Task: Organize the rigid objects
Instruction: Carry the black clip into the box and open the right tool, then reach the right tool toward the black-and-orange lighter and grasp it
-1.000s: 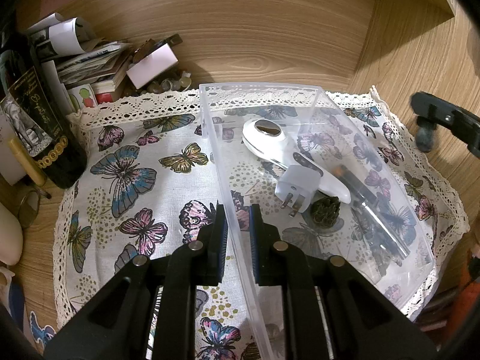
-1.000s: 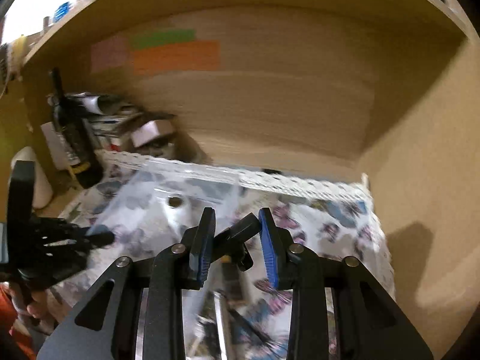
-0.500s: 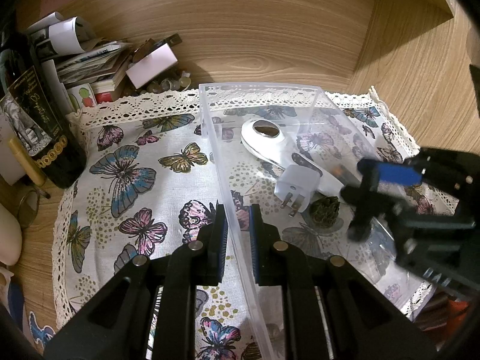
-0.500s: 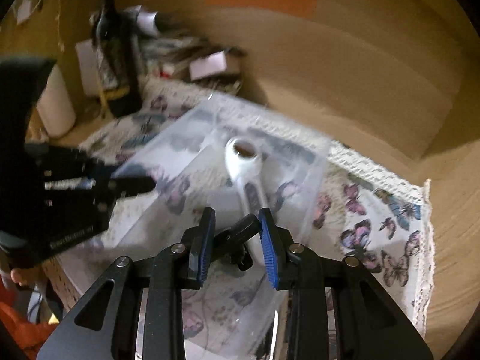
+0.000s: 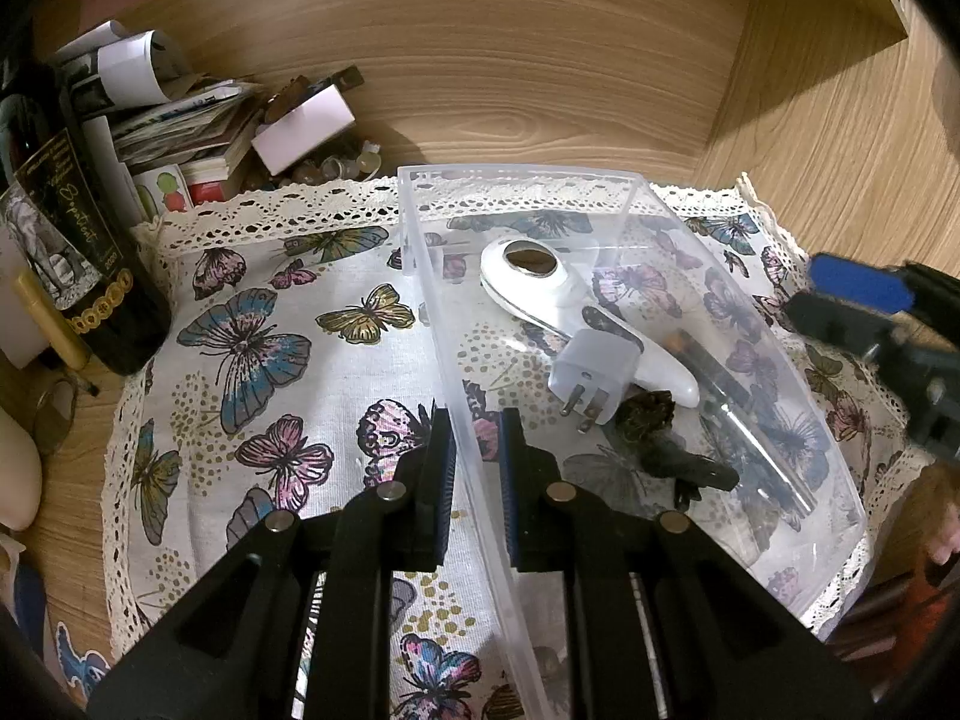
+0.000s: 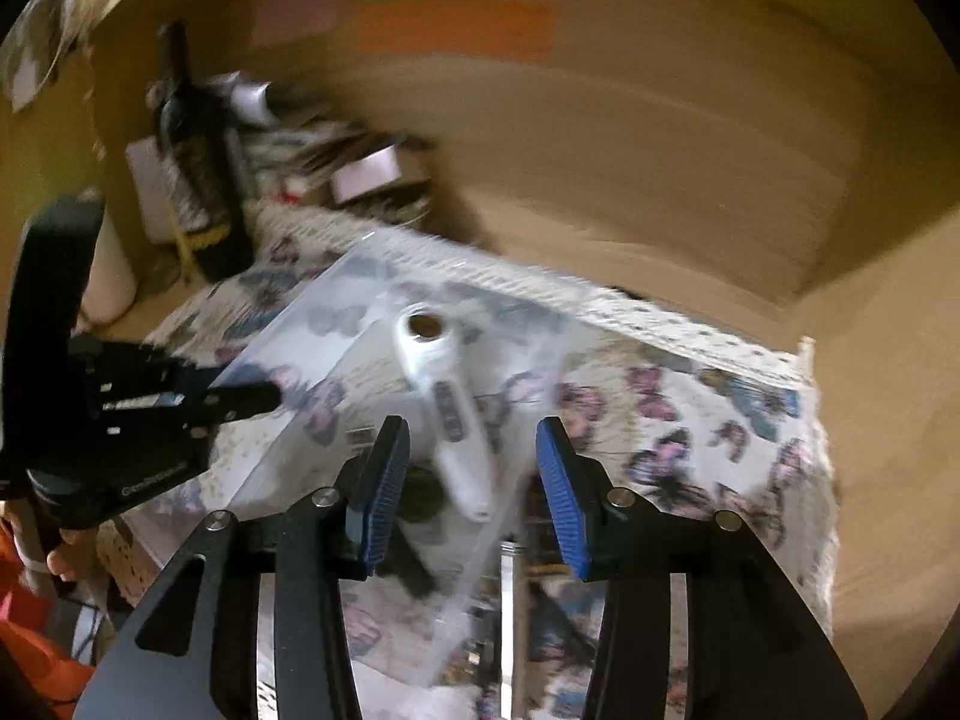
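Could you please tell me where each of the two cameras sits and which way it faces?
Left wrist: on the left gripper, looking down along fingers clamped on the clear bin's wall; right gripper at right.
Right wrist: on the right gripper, jaws just opened, empty, above the bin; left gripper at left.
Shared: bin, white handheld device, butterfly cloth.

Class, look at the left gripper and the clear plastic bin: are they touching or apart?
Touching. In the left wrist view, the left gripper has its blue pads clamped on the clear plastic bin, one pad on each side of its near wall.
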Motion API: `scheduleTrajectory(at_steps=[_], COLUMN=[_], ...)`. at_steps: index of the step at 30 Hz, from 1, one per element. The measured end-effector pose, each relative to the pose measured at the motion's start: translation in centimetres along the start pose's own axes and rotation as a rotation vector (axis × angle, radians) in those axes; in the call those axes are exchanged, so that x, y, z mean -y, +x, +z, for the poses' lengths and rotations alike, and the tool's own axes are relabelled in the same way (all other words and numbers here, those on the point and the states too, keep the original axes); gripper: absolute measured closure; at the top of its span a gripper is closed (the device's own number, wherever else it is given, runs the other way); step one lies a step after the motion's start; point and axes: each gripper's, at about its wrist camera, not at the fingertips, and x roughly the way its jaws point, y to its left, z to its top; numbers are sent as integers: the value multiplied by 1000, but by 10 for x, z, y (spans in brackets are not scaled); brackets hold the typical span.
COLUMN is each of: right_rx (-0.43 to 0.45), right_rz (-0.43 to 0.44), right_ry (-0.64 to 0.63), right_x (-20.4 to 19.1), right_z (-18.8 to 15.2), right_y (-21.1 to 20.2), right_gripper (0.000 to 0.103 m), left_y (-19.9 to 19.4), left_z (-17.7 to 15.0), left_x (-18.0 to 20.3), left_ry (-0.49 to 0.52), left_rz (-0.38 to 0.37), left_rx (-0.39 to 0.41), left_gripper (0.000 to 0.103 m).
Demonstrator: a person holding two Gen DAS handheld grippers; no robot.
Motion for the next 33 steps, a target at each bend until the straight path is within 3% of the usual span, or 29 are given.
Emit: scheduleTrajectory(at_steps=[7,18,23,33], right_rx=[13,-154,-148,-152], right_rz=[-62,-3,8,-17], right_ry=[112,148,126,72], right_x=[32,40,39,43], right_z=[-24,-76,-74,-40], right_y=[-17,27,32,62], right_gripper=[62,62,62,62], left_y=[1,2,-2,-13], left_z=[-1,-1,-3,-11], left_x=[-1,-6,-18,-21], left_ry=[2,-15,-39,-14], left_rz=[3,22,51,82], left_rx=[-7,-23,-22,-11], left_gripper=[91,90,90,90])
